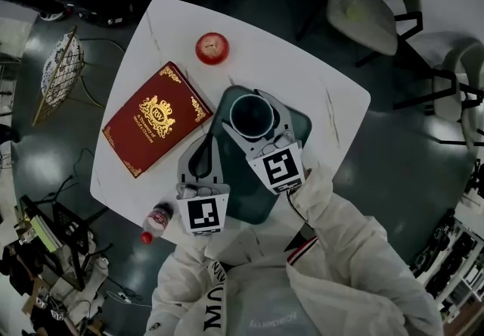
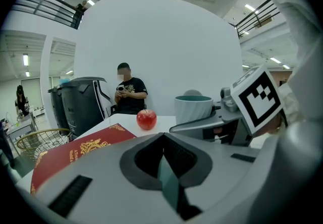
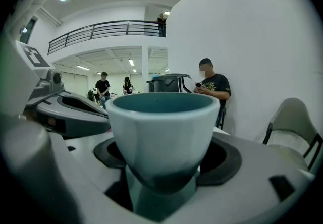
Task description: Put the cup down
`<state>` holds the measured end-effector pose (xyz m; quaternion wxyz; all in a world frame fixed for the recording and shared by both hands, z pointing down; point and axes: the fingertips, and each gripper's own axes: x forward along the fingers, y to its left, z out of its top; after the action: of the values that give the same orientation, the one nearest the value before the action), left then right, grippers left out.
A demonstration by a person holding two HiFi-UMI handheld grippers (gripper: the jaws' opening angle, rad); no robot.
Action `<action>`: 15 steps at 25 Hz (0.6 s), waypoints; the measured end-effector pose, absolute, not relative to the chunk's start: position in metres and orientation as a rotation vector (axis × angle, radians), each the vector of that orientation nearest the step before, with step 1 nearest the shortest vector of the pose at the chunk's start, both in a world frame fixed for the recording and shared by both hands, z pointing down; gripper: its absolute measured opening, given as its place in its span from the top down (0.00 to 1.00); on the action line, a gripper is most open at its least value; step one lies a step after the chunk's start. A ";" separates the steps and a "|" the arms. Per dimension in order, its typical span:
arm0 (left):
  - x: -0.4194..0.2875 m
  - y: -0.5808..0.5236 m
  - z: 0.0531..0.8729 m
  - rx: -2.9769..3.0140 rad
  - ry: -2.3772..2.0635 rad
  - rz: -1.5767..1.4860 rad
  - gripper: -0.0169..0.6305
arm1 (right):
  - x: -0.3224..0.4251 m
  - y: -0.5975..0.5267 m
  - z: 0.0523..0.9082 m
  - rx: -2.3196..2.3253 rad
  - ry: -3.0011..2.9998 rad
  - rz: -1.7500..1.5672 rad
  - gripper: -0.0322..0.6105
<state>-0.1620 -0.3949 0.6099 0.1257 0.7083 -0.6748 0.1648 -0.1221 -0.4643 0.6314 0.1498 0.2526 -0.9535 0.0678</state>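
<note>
White square surface (image 1: 318, 77) with rounded corners fills the middle of the head view. A dark green tray (image 1: 304, 124) lies on it at lower centre. A red book (image 1: 155, 119) with a gilt crest lies flat to the left of the tray. The right tongs (image 1: 255, 104) come in from lower right and pinch the cup (image 1: 251, 116) low on its body, one jaw on each side. The left tongs (image 1: 206, 144) are just beside them on the left, over the tray's left part, pressed together at the tips with nothing between. The cup is at frame centre, upright, over the tray; I cannot tell whether its foot touches the tray. Handling, as I judge it: likely glazed ceramic, so stiff, breakable and slick under the pads, and light enough for one pair of tongs. The wall tapers downward, so a loose pinch could let it slide. The best hold looks like the present one, across the narrow lower body, keeping it level and setting it down softly. Looks: pale faceted outside, teal inside, a wide rim flaring from a small foot, no handle in sight. It seems empty, though the bottom is dark. A red apple (image 1: 212, 48) sits at upper centre and a small bottle (image 1: 157, 221) with a red cap at lower left.
</note>
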 end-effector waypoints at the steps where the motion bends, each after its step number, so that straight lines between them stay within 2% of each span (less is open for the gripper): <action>1: -0.162 -0.396 0.610 2.064 -1.969 0.478 0.96 | -0.124 -0.465 0.632 0.709 -2.733 0.182 0.37; 15: -0.162 -0.404 0.615 2.051 -1.986 0.467 0.96 | -0.145 -0.478 0.644 0.668 -2.764 0.160 0.37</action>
<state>-0.1622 -0.4043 0.6149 0.1241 0.7035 -0.6812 0.1603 -0.1446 -0.4776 0.6442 0.1461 0.2321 -0.9600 0.0557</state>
